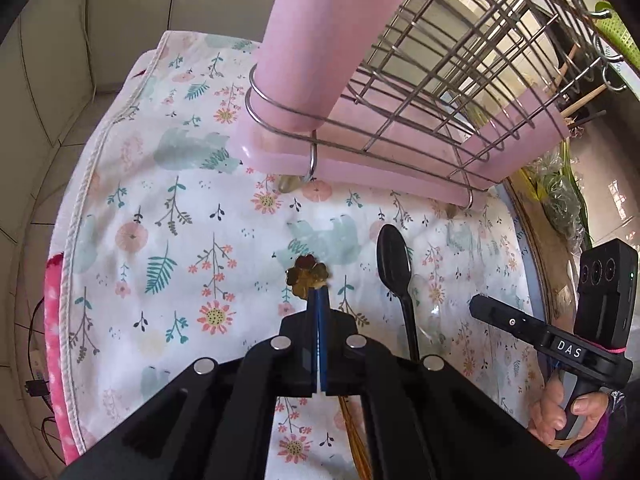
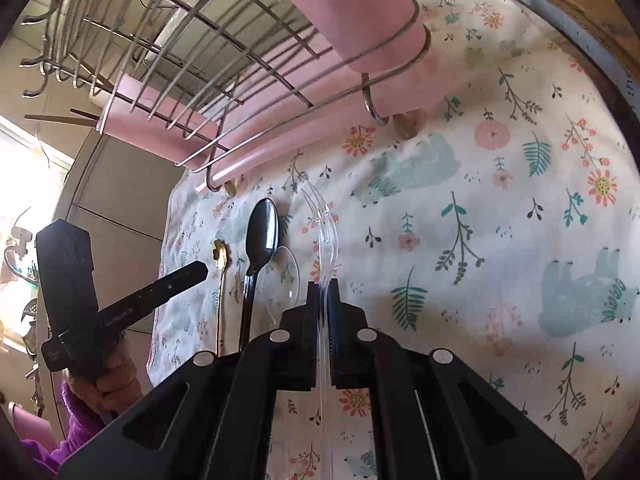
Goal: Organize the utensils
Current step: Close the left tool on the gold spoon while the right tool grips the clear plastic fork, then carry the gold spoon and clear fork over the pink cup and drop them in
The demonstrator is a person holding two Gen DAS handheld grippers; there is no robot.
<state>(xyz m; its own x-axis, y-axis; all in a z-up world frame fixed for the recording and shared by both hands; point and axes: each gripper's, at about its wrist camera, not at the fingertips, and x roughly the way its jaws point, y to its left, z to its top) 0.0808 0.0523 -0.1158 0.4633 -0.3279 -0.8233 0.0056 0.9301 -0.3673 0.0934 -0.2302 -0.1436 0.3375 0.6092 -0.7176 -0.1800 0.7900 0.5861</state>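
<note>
Two tongs clenching light, slippery pieces: left tongs [image 1: 319, 292] pinching thin gold flower-headed spoon [image 1: 308, 276] by its neck, right tongs [image 2: 325, 286] squeezing brittle clear plastic fork [image 2: 325, 236] mid-handle.

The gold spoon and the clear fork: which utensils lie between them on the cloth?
In the right wrist view, a black spoon and a clear spoon lie between the gold spoon and the clear fork.

Each camera rides on its own gripper, looking down along the fingers, close over the floral cloth [image 1: 168, 208]. Both face the far wire dish rack [image 2: 192, 40] and share the black spoon [image 1: 394, 256] between them; each also catches the other gripper at its edge.
</note>
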